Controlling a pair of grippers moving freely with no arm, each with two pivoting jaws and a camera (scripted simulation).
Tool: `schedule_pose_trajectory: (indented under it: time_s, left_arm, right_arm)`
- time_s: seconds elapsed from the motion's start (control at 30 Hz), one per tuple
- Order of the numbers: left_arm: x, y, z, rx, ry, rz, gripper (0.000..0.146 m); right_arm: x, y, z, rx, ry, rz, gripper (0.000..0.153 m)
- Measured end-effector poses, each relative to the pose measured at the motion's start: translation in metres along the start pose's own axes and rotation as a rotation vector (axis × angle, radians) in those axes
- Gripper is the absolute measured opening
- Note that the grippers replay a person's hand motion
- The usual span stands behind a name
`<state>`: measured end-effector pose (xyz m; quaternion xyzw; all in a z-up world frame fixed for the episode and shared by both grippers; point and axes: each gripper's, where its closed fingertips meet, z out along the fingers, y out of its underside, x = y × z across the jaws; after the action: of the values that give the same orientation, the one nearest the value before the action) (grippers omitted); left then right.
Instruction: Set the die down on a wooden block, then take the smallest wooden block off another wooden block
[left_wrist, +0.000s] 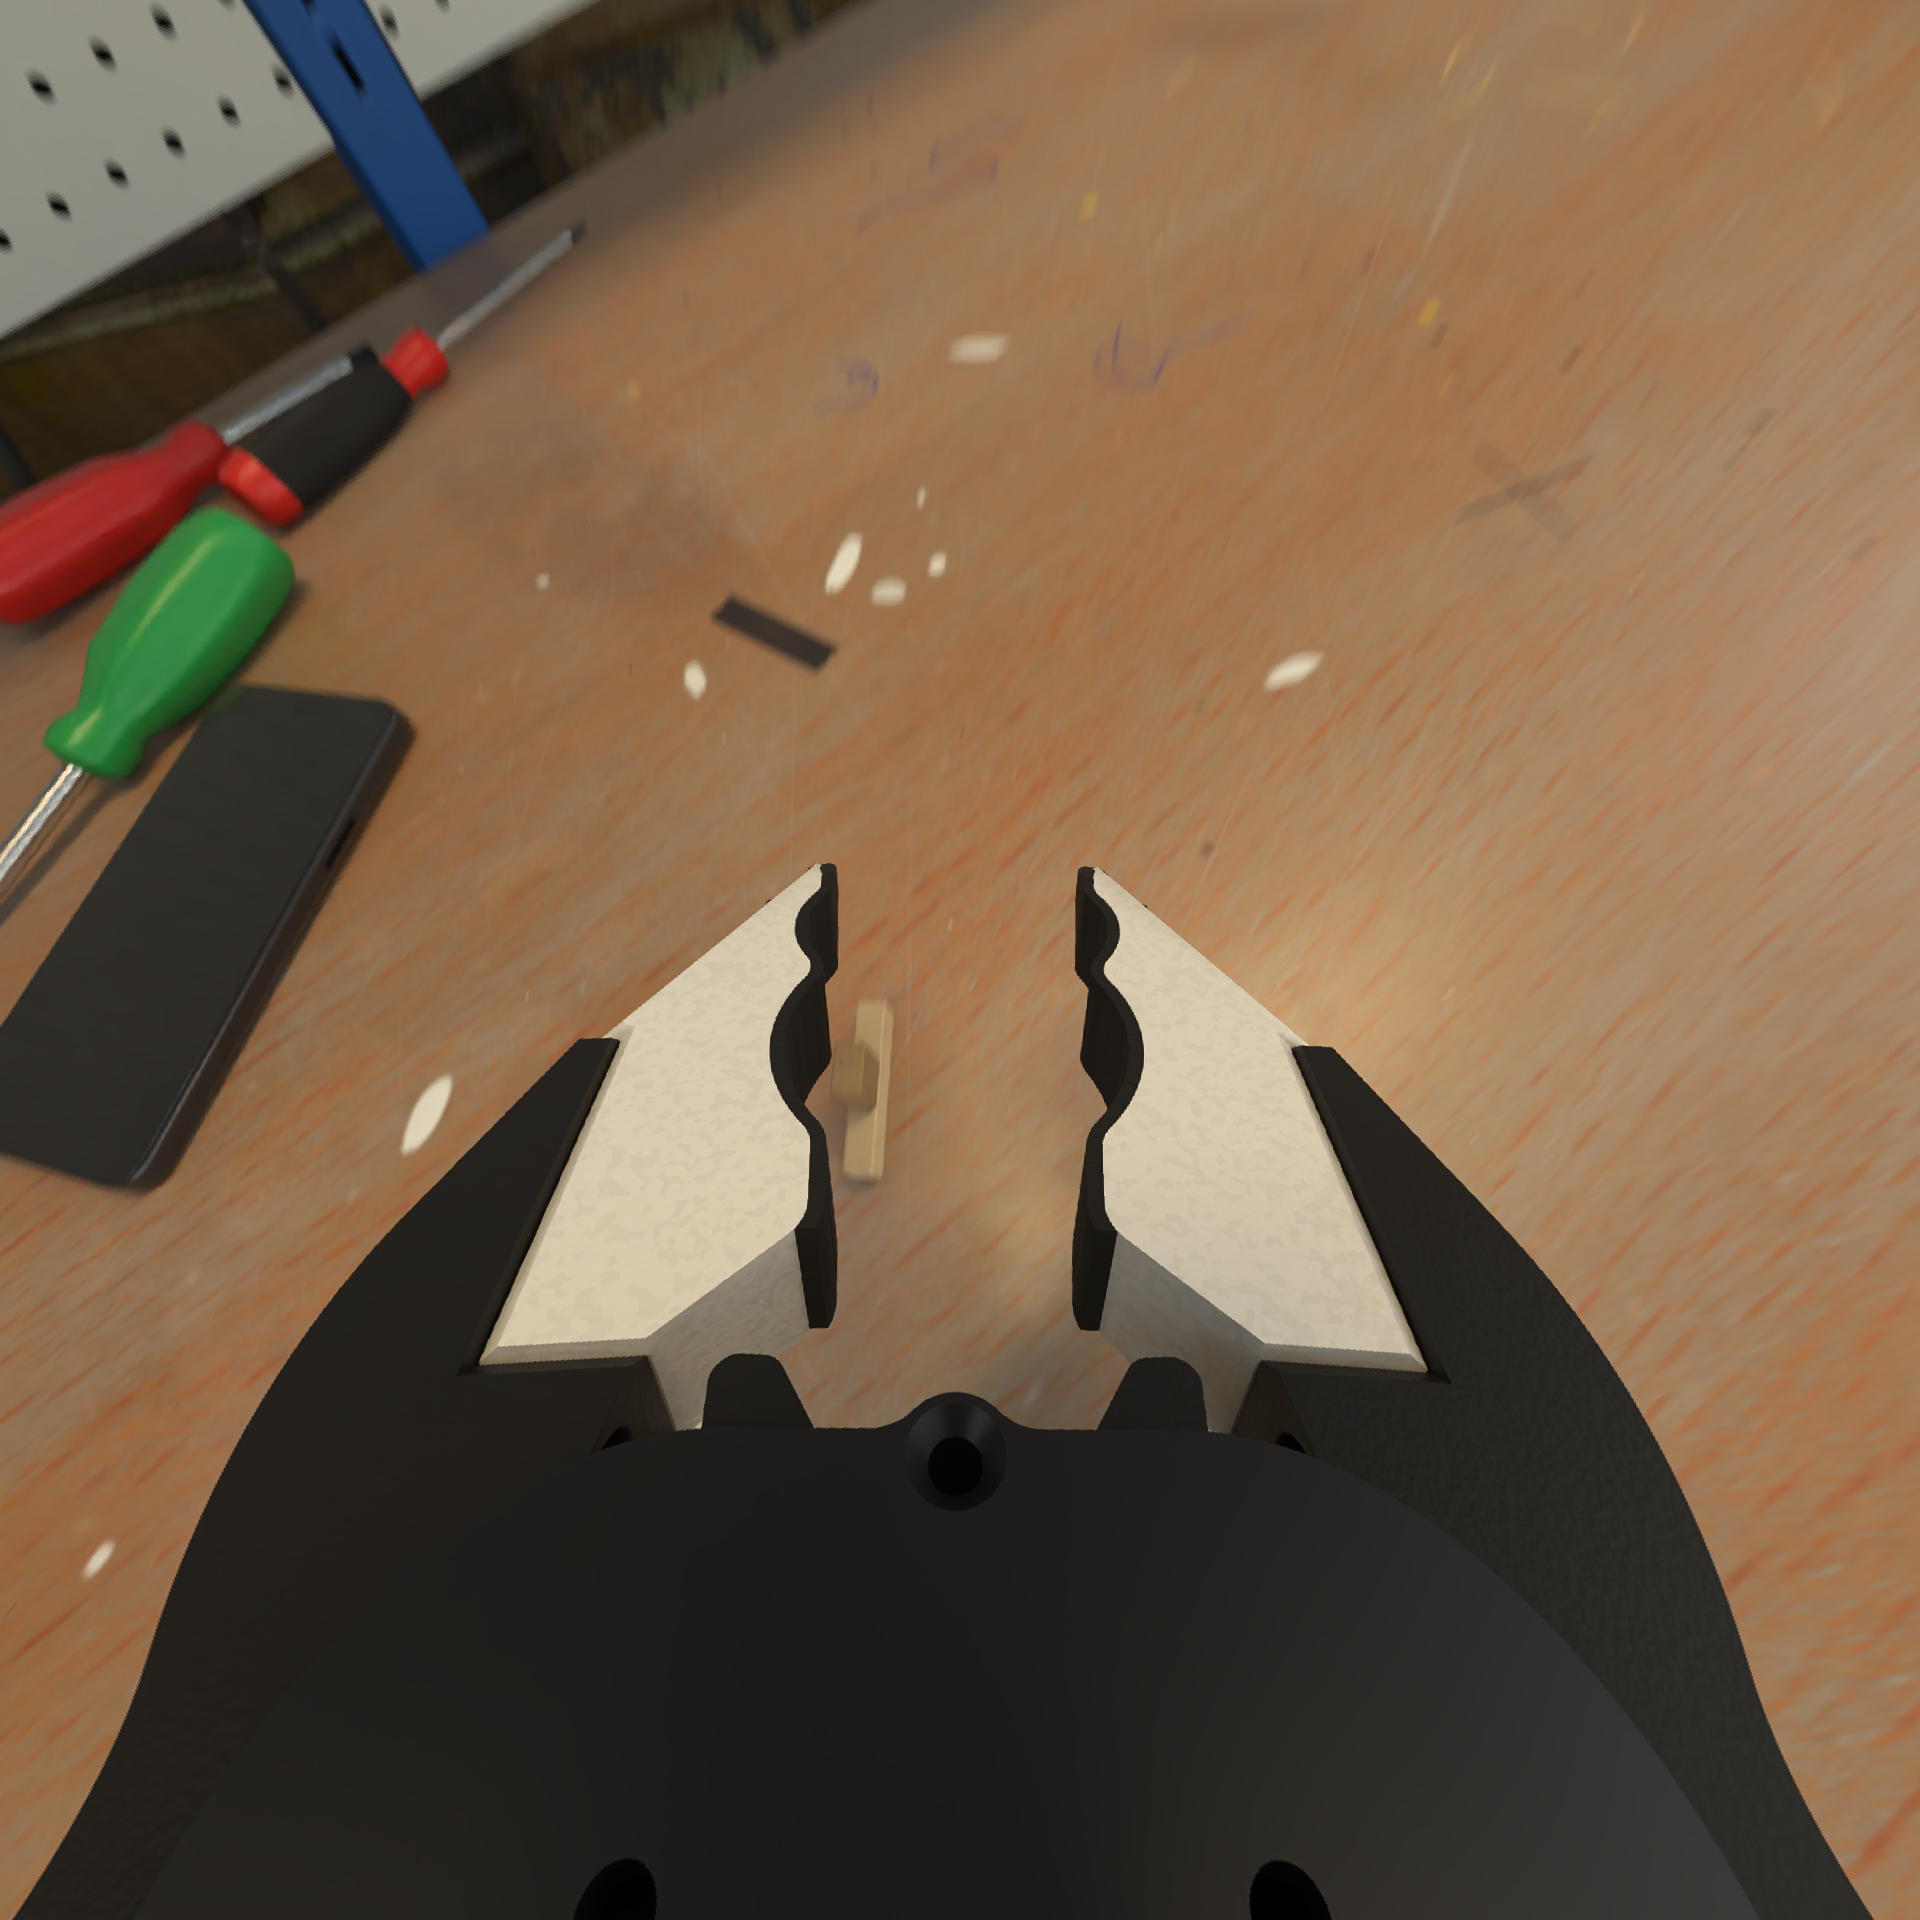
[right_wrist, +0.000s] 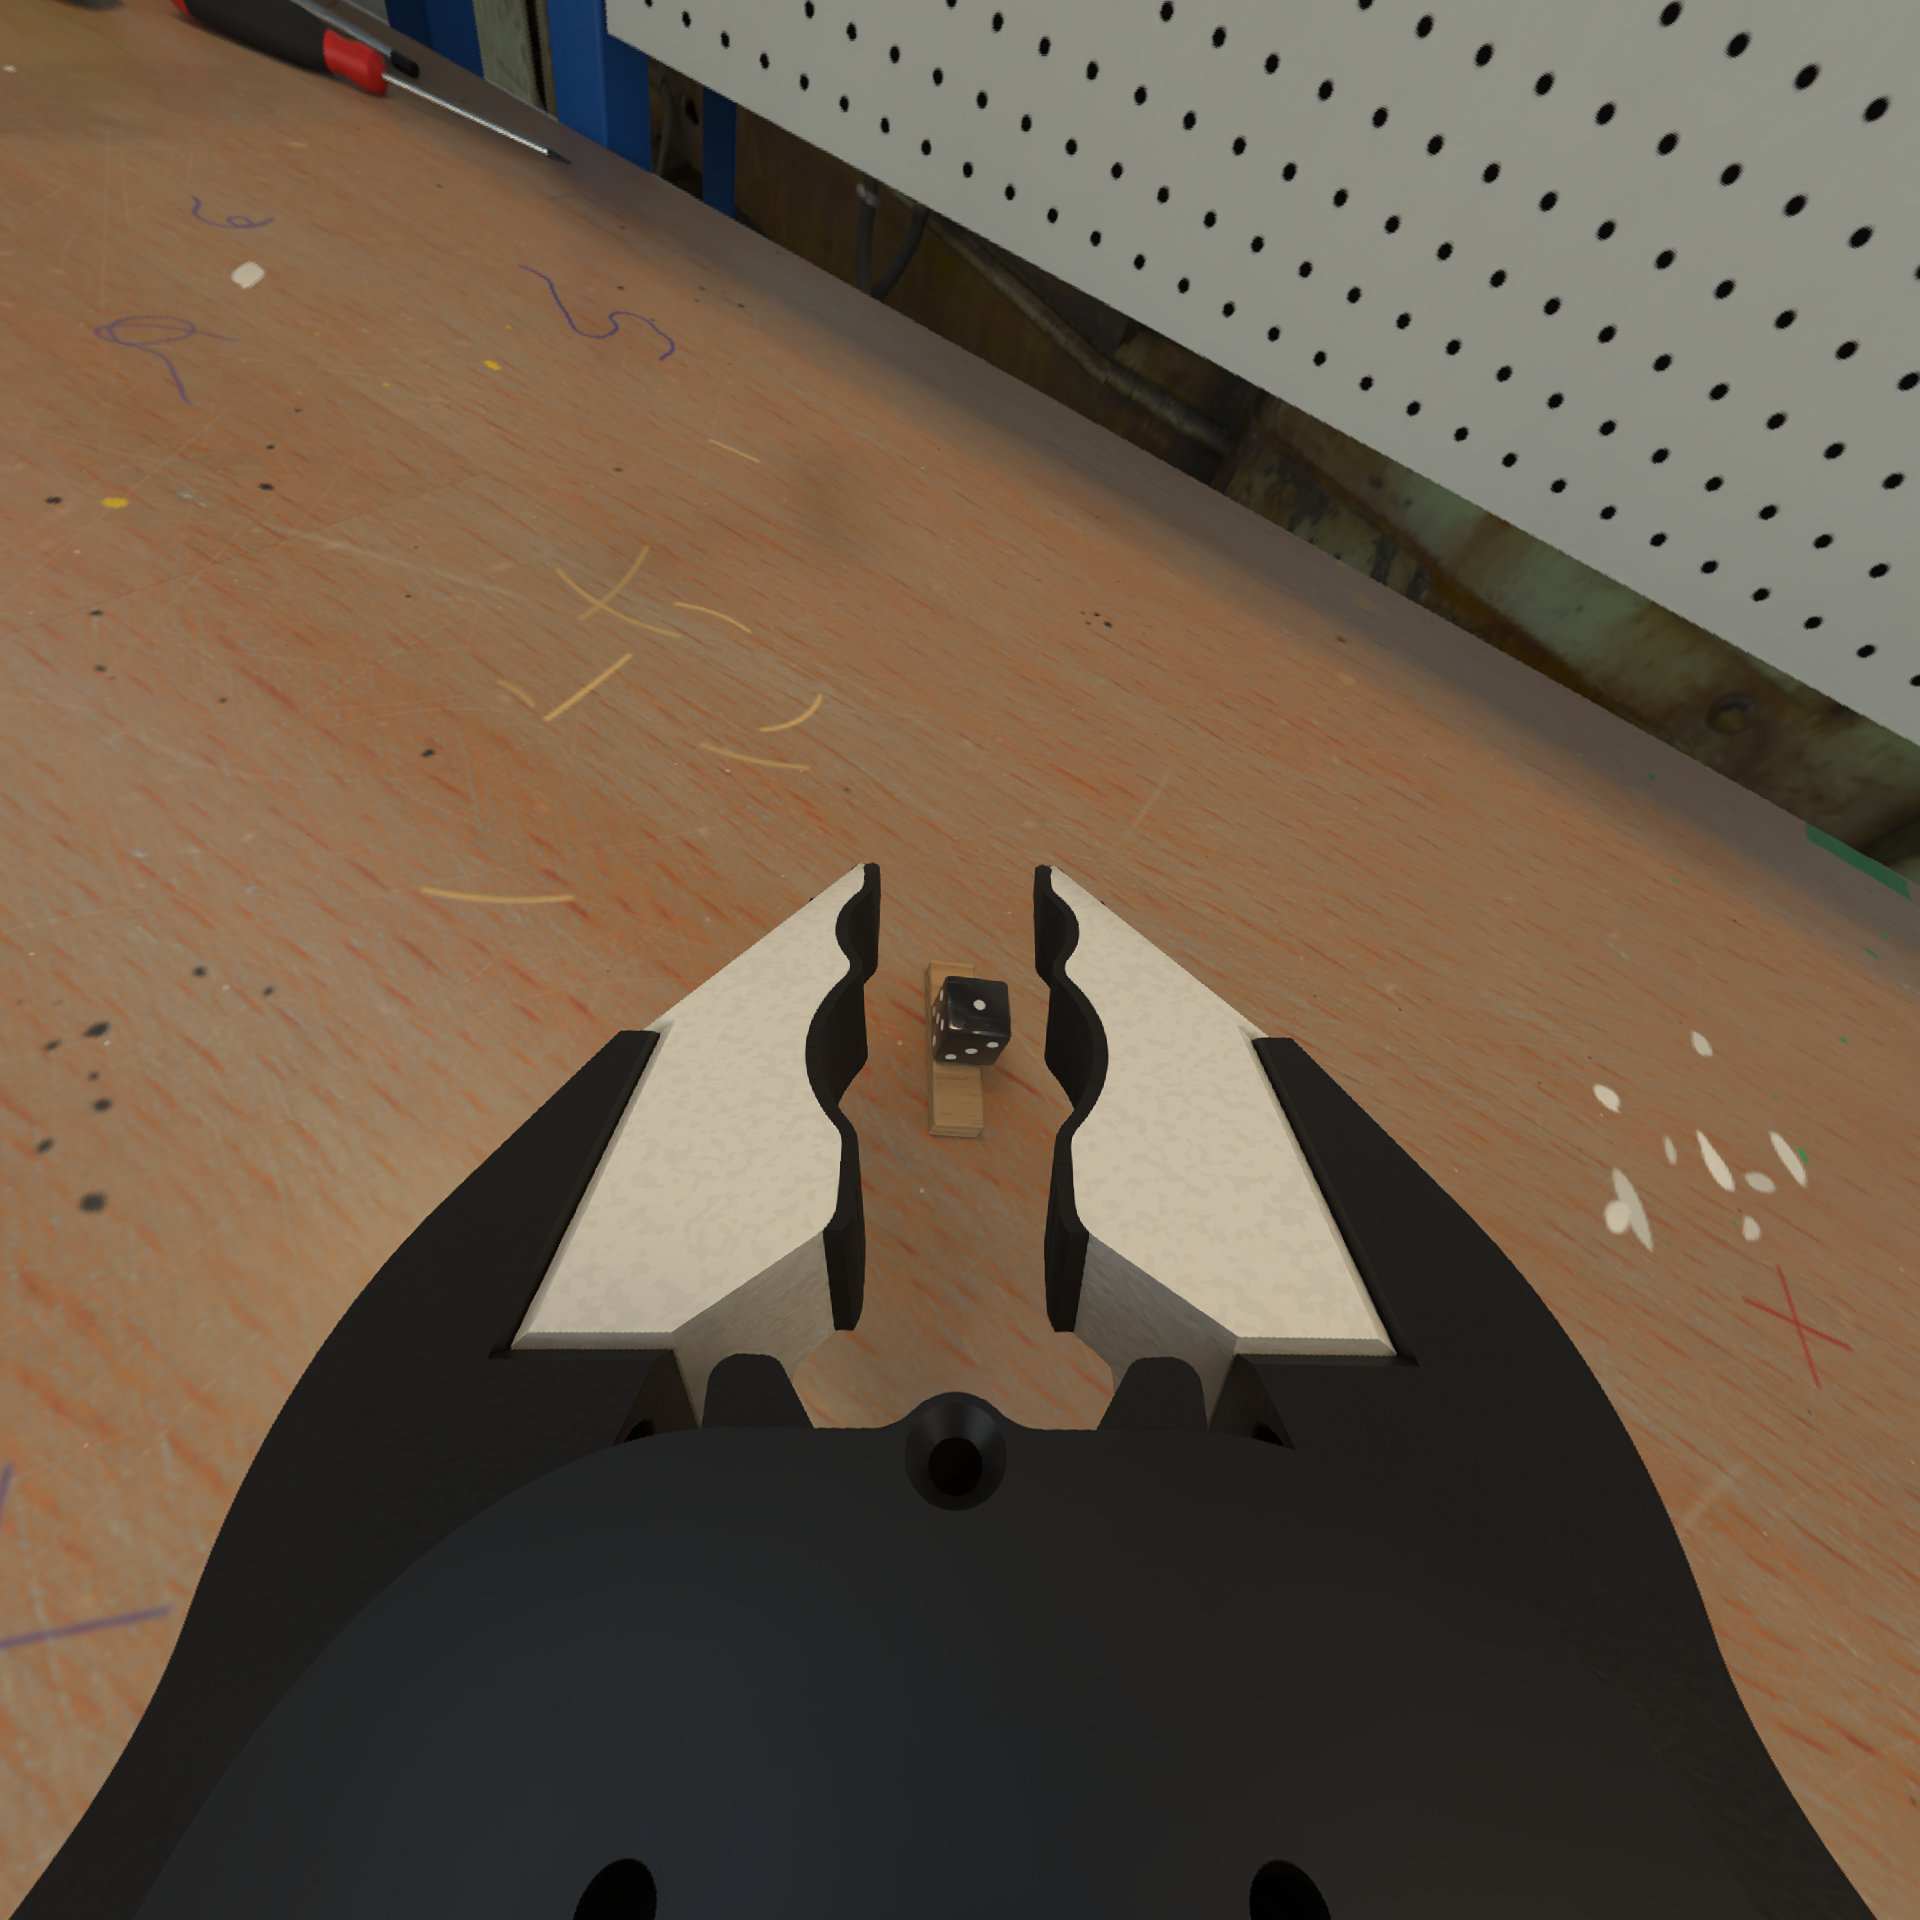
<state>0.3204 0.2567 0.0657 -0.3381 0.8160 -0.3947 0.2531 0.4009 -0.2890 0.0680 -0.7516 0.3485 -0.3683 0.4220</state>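
Die (right_wrist: 970, 1022) sits on a wooden block (right_wrist: 956, 1103); right gripper (right_wrist: 956, 883) open, empty; left gripper (left_wrist: 956, 883) open, empty, smallest block (left_wrist: 854, 1078) on long block (left_wrist: 871, 1091) at its 10 o'clock; shift left, pinch only the top piece.

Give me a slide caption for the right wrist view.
Open right claw above a black die resting on a wooden block.

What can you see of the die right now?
The die is a small black cube with white pips and slightly rounded corners. It sits level on top of a pale wooden block lying flat on the workbench. The right gripper is open above it; neither finger touches it.
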Motion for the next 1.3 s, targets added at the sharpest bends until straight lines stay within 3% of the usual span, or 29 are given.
schedule_pose_trajectory:
  time_s: [0.17,0.47,0.63,0.7,0.87,1.0,1.17,1.3]
  left_arm:
    - [-0.011,0.041,0.014,-0.146,-0.059,0.047,0.047]
    - [-0.026,0.054,0.017,-0.191,-0.068,0.040,0.039]
    - [-0.026,0.057,0.014,-0.168,-0.036,0.029,0.022]
    - [-0.025,0.056,0.013,-0.153,-0.018,0.029,0.008]
    - [-0.025,0.056,0.012,-0.135,0.005,0.053,0.007]
    - [-0.024,0.038,0.003,-0.026,-0.008,0.066,0.007]
    - [-0.018,0.013,-0.004,0.050,-0.080,0.242,0.007]
    - [-0.004,-0.010,-0.007,0.023,-0.164,0.603,0.007]
  right_arm:
    - [-0.003,0.001,0.002,-0.013,-0.011,-0.005,0.030]
    - [-0.003,0.002,0.004,-0.017,-0.020,0.006,0.029]
    - [-0.004,0.003,0.006,-0.027,-0.021,0.000,0.029]
    - [-0.004,0.003,0.006,-0.028,-0.019,0.001,0.029]
    - [-0.002,0.002,0.005,-0.020,-0.016,0.010,0.028]
    - [-0.001,0.000,0.003,-0.002,-0.019,0.016,0.028]
    - [-0.007,-0.021,-0.003,0.086,-0.055,0.027,0.027]
    - [-0.051,-0.056,0.002,0.156,-0.273,0.074,0.030]
